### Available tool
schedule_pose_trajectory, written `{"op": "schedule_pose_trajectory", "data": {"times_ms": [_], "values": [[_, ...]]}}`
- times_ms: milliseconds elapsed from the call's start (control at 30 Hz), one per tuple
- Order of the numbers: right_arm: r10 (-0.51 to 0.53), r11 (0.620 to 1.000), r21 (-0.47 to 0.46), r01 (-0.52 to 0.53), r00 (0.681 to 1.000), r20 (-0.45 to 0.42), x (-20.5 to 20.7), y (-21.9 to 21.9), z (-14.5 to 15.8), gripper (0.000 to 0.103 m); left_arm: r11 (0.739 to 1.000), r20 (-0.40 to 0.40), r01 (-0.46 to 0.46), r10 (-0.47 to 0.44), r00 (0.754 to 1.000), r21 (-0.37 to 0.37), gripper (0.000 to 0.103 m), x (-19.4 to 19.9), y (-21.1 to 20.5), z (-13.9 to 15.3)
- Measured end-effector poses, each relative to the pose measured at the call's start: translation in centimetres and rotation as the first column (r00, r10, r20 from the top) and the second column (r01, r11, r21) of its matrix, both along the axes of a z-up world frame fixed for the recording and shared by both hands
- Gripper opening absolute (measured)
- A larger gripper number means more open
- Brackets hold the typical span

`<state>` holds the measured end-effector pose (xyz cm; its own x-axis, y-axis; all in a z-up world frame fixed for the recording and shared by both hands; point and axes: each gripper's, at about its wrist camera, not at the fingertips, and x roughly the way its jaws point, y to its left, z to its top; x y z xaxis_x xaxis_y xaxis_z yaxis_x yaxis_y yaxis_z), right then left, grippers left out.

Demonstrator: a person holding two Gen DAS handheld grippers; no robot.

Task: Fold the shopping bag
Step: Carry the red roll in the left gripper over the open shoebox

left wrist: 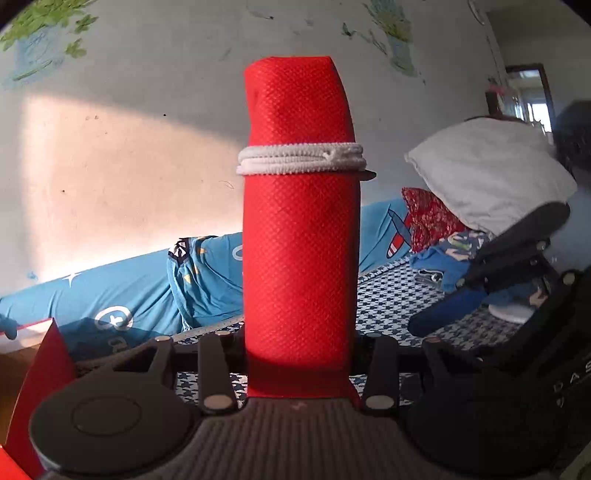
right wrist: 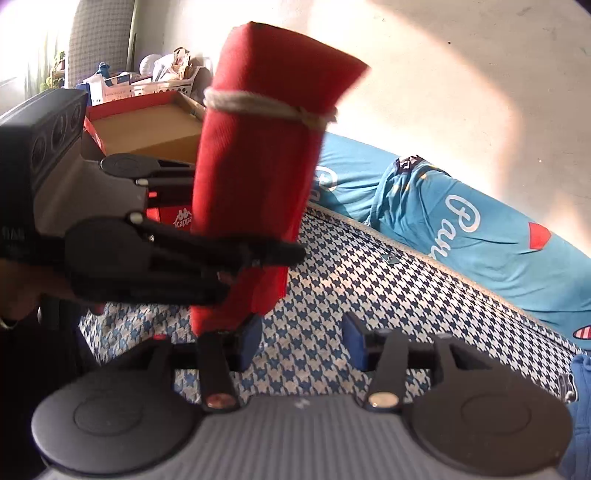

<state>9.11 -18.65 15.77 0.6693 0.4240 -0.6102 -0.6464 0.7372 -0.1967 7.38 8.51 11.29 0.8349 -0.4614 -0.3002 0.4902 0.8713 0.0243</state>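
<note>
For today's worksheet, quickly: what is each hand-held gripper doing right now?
Left hand-held gripper: closed on the rolled red bag.
Right hand-held gripper: open, holding nothing, just beside the bag.

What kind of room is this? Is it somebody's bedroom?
Probably a bedroom, yes. There is a bed with a checked sheet, a grey pillow on piled clothes, and a blue quilt along a wall with leaf stickers.

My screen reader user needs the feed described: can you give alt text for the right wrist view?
A rolled red shopping bag, bound near its top by a white cord, stands upright, clamped by the left gripper reaching in from the left. The right gripper is open below it, above a blue houndstooth cloth.
</note>
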Motion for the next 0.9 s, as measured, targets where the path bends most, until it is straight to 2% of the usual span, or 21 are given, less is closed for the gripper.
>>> {"op": "schedule_pose_trajectory", "data": {"times_ms": [167, 300, 467, 567, 667, 767, 900], "values": [[0.01, 0.999, 0.038, -0.009, 0.999, -0.037, 0.0, -0.1, 0.3, 0.046, 0.991, -0.122, -0.014, -0.002, 0.992, -0.136, 0.041, 1.2, 2.4, 1.5], [0.064, 0.998, 0.03, -0.063, 0.997, -0.034, -0.8, 0.7, 0.5, 0.049, 0.981, -0.185, -0.051, 0.016, 0.983, -0.188, 0.041, 1.8, 4.3, 2.0], [0.102, 0.995, 0.018, -0.102, 0.995, -0.018, -2.0, 2.3, 0.3, 0.051, 0.955, -0.212, -0.064, 0.001, 0.977, -0.29, 0.041, 1.3, 6.3, 1.8], [0.084, 0.996, 0.044, -0.083, 0.996, -0.027, -1.7, 2.8, 0.1, 0.051, 0.969, -0.188, -0.105, 0.063, 0.98, -0.223, 0.041, 0.7, 6.3, 1.9], [0.09, 0.995, 0.056, -0.088, 0.995, -0.045, -1.1, 3.5, -0.2, 0.049, 0.963, -0.176, -0.168, 0.132, 0.976, -0.21, 0.041, 0.0, 7.2, 1.6], [0.1, 0.993, 0.062, -0.096, 0.993, -0.057, -0.4, 4.7, -0.7, 0.048, 0.963, -0.143, -0.224, 0.203, 0.969, -0.152, 0.042, -0.8, 7.8, 1.3], [0.106, 0.993, 0.067, -0.102, 0.992, -0.071, 1.3, 6.6, -1.3, 0.04, 0.955, -0.11, -0.279, 0.268, 0.957, -0.1, 0.042, -1.7, 9.1, 0.9]]}}
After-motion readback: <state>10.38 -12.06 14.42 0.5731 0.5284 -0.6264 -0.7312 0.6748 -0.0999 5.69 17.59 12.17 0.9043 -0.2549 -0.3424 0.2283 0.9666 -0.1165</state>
